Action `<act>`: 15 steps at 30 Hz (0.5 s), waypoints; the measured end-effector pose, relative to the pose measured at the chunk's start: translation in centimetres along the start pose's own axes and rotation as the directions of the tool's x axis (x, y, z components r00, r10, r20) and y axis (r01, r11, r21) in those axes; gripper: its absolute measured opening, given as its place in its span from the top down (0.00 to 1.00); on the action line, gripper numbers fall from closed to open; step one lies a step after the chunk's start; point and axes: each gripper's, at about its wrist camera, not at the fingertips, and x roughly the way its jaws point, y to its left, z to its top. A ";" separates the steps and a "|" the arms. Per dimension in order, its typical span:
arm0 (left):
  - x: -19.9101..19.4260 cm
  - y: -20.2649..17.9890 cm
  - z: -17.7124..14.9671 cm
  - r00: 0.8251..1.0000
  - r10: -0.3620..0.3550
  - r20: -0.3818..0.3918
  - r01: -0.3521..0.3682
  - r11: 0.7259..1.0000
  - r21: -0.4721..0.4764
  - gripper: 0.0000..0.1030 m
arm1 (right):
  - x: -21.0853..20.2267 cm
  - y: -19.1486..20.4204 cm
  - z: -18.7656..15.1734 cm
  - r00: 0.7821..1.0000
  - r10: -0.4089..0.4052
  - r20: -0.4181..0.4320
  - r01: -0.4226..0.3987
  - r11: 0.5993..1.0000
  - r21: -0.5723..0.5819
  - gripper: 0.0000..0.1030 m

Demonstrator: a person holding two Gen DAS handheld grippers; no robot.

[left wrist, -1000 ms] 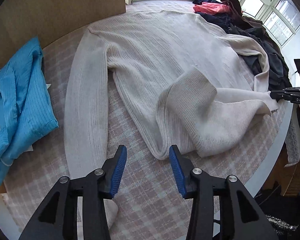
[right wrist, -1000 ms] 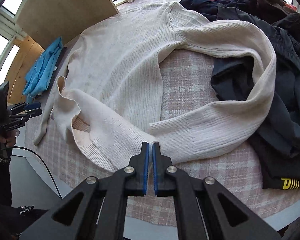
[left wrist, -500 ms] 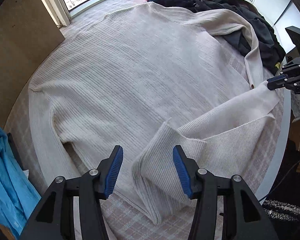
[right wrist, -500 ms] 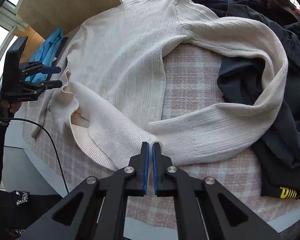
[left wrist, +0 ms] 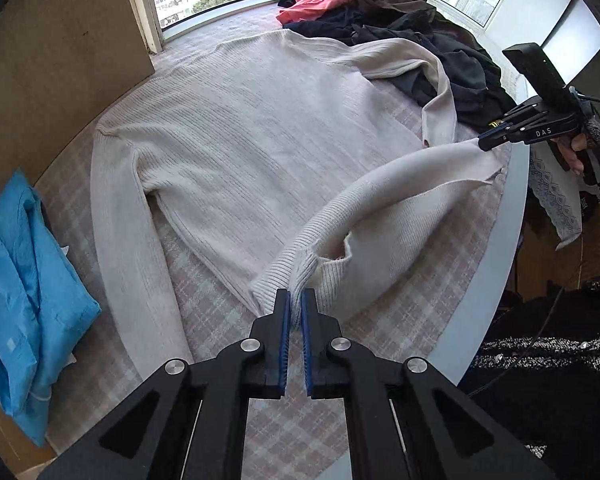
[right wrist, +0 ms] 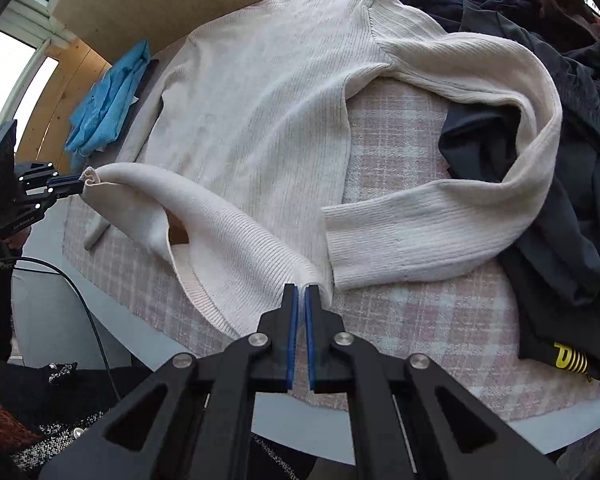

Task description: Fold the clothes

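A cream ribbed sweater [left wrist: 252,128] [right wrist: 260,104] lies spread flat on the round table. Its bottom hem is lifted off the cloth and stretched between both grippers. My left gripper [left wrist: 294,300] is shut on one hem corner near the table's front; it also shows at the left edge of the right wrist view as the left gripper [right wrist: 66,184]. My right gripper [right wrist: 301,294] is shut on the other hem corner; in the left wrist view the right gripper [left wrist: 486,142] pinches it at the right. One sleeve [right wrist: 500,152] curls over dark clothes.
A blue garment [left wrist: 24,288] [right wrist: 108,100] lies at the table's left side. A pile of dark and pink clothes [left wrist: 400,28] [right wrist: 560,120] covers the far right. The pink checked tablecloth [left wrist: 440,280] reaches the round table rim [left wrist: 496,260]. A brown board [left wrist: 60,40] stands behind.
My left gripper moved down onto the hem corner and shut on it. The hem has risen off the table and pulled taut between both grippers. The right gripper stayed shut.
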 end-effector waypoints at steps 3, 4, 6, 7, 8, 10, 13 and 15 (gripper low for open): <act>-0.7 -2.2 -4.3 0.997 -0.058 -0.043 0.057 0.998 -0.030 0.95 | 0.5 0.4 -1.3 1.000 -0.009 -0.021 0.009 1.000 0.002 0.96; -0.5 -2.7 -5.7 0.995 -0.076 -0.066 0.073 0.996 -0.044 0.95 | 0.8 0.5 -1.6 1.000 -0.016 -0.025 0.016 1.000 0.002 0.96; 0.8 -3.5 -8.0 0.989 -0.076 -0.128 0.069 0.996 -0.057 0.95 | 1.4 0.6 -2.3 0.999 -0.030 -0.033 0.030 1.000 0.003 0.96; 1.5 -3.8 -9.0 0.984 -0.075 -0.164 0.066 0.996 -0.059 0.94 | 1.7 0.7 -2.6 0.999 -0.037 -0.037 0.037 0.999 0.003 0.96; 2.2 -4.2 -10.0 0.978 -0.073 -0.198 0.062 0.996 -0.060 0.93 | 2.0 0.8 -3.0 0.998 -0.044 -0.041 0.044 0.999 0.004 0.93; 2.8 -4.3 -10.6 0.976 -0.049 -0.211 0.035 0.997 -0.071 0.93 | 2.6 0.9 -3.6 0.997 -0.058 -0.050 0.058 0.998 0.004 0.90; 3.5 -4.1 -10.5 0.980 -0.068 -0.186 0.047 0.992 -0.117 0.91 | 3.5 1.2 -4.6 0.995 -0.079 -0.062 0.079 0.997 0.005 0.66; 4.6 -4.1 -10.4 0.980 -0.081 -0.182 0.055 0.988 -0.144 0.89 | 4.1 1.3 -5.3 0.993 -0.093 -0.071 0.093 0.996 0.005 0.58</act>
